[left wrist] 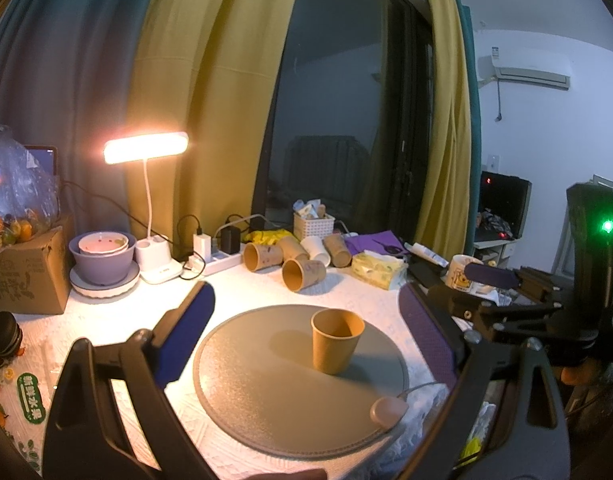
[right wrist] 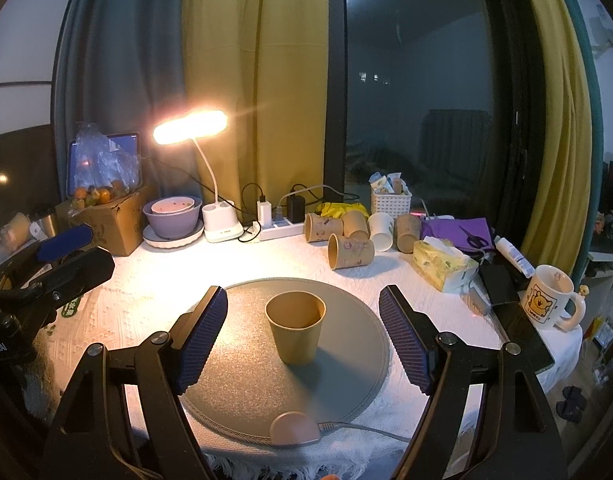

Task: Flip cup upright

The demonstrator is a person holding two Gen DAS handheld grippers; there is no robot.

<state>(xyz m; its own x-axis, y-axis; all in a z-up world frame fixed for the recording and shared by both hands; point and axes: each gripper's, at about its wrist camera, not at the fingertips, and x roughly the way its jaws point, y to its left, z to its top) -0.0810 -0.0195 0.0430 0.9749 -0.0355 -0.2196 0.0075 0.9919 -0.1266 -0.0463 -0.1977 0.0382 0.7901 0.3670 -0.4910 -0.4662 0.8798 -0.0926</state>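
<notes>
The cup (right wrist: 295, 329) stands upright, mouth up, on the round grey mat (right wrist: 242, 392) on the table (right wrist: 146, 280). The right claw (right wrist: 302, 332) is spread wide around the cup, touching nothing. The left claw (left wrist: 306, 336) is likewise released, fingers apart. Behind the mat, more cups (right wrist: 350, 252) lie on their sides beside a tissue box (right wrist: 442, 266).

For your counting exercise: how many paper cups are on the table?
6: one plain brown paper cup upright on the round grey mat; five in a rear cluster, four brown and one white. Others may be hidden.
</notes>
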